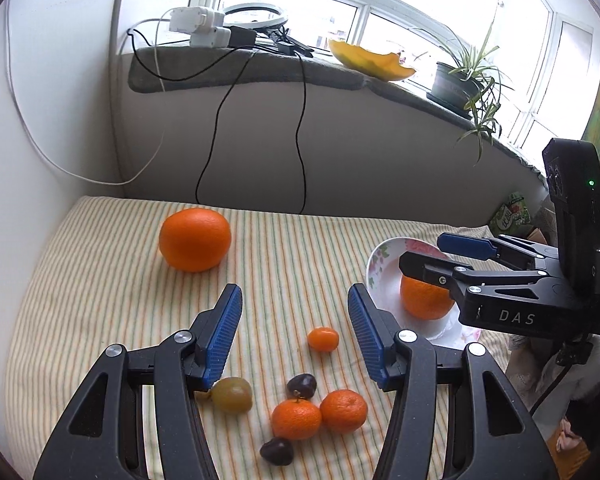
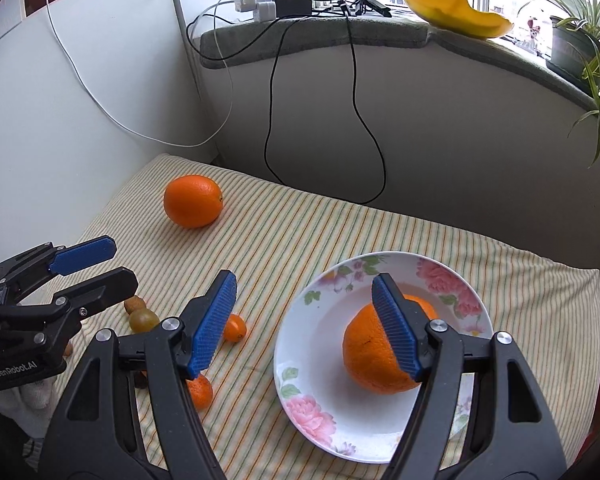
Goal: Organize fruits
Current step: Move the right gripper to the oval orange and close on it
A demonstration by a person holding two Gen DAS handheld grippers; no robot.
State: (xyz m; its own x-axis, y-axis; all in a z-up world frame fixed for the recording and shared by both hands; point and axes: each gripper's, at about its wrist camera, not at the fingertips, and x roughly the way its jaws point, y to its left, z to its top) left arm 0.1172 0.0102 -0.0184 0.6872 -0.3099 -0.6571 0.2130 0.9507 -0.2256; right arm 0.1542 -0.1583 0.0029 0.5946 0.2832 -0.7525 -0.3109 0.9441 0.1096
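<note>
On striped cloth (image 2: 300,220): floral plate (image 2: 300,344) holding one orange (image 2: 368,356).

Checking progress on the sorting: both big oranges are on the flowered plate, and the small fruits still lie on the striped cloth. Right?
Not quite. Only one big orange sits on the flowered plate; the other big orange lies on the striped cloth, as the right wrist view shows. The small fruits are on the cloth.

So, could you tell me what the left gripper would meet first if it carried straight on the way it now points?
Probably the small kumquat on the striped cloth. It lies between the open fingers of the left gripper, just ahead of the tips, with nothing nearer in that line. Depth is hard to judge through the fisheye, so the gripper might reach bare cloth first.
</note>
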